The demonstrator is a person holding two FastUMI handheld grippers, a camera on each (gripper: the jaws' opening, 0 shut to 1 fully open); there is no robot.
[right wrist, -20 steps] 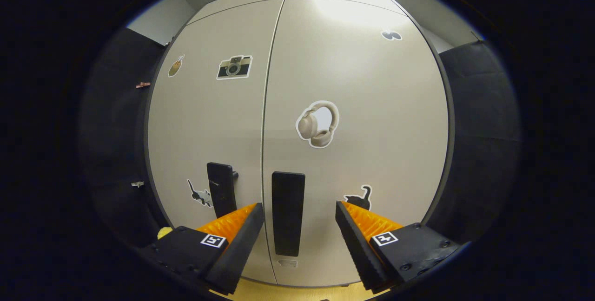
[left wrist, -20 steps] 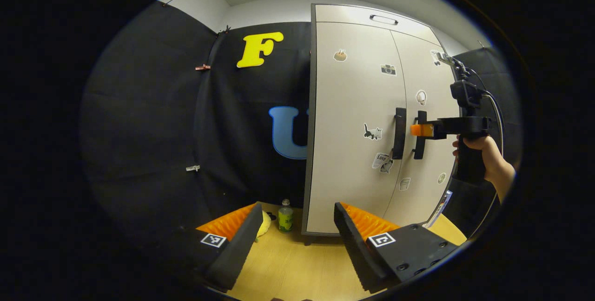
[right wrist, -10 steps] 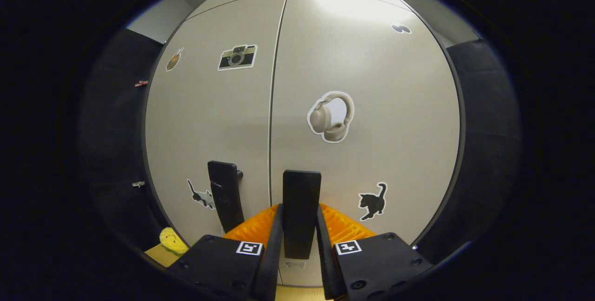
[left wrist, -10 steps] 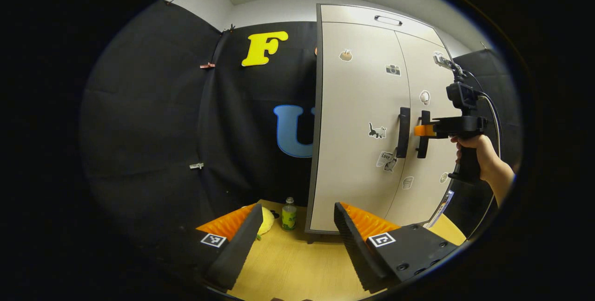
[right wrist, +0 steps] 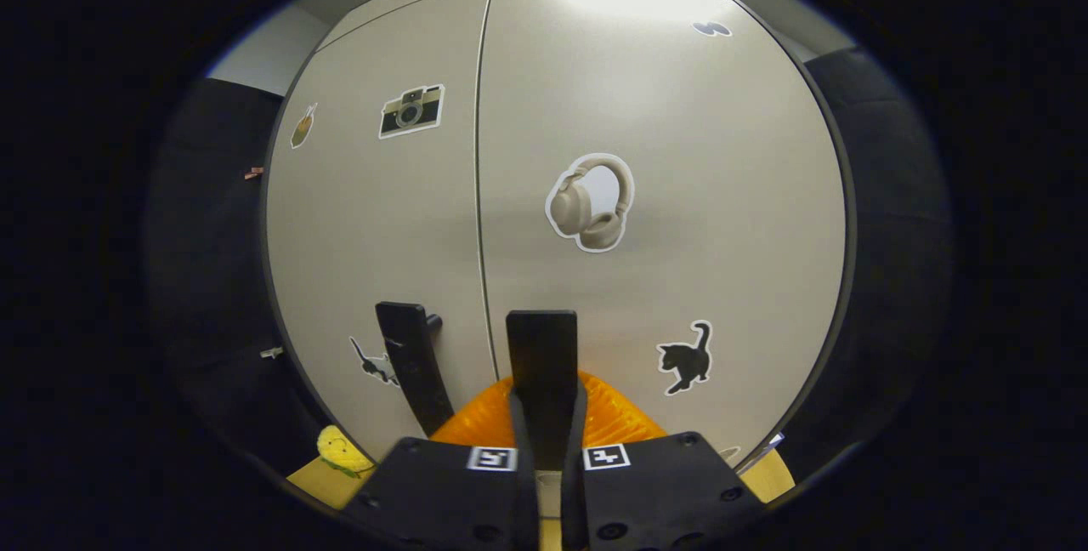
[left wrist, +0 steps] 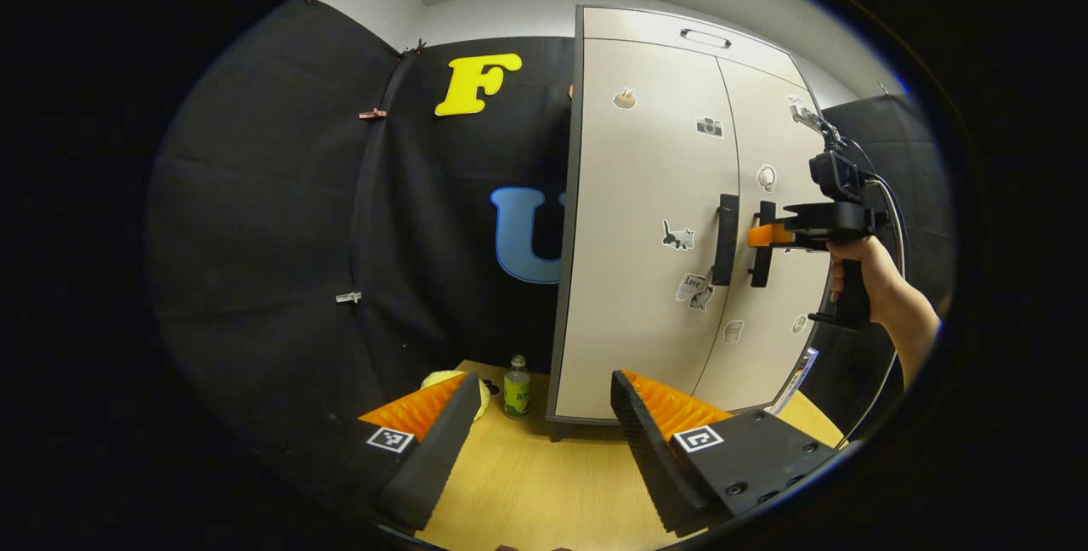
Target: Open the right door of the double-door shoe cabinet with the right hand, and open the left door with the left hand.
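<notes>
The pale shoe cabinet (left wrist: pixel 646 194) stands on the wooden table with both doors closed. In the right gripper view, my right gripper (right wrist: pixel 548 405) is shut on the right door's black vertical handle (right wrist: pixel 541 340), both fingers pressing its sides. The left door's handle (right wrist: pixel 412 364) stands free just to the left. The left gripper view shows the two handles (left wrist: pixel 725 239) (left wrist: pixel 762 243) and the right gripper (left wrist: pixel 767 234), held by a hand (left wrist: pixel 863 270), on the right one. My left gripper (left wrist: pixel 544 440) hangs open over the table, well short of the cabinet.
A small green-labelled bottle (left wrist: pixel 516 394) and a yellow plush toy (left wrist: pixel 446 381) sit on the table (left wrist: pixel 527 491) beside the cabinet's left side. Stickers dot both doors. Black cloth walls close in on the left and right.
My right gripper went from open around the right handle to shut tight on it. My left gripper stayed open and barely shifted. Both doors remain closed.
</notes>
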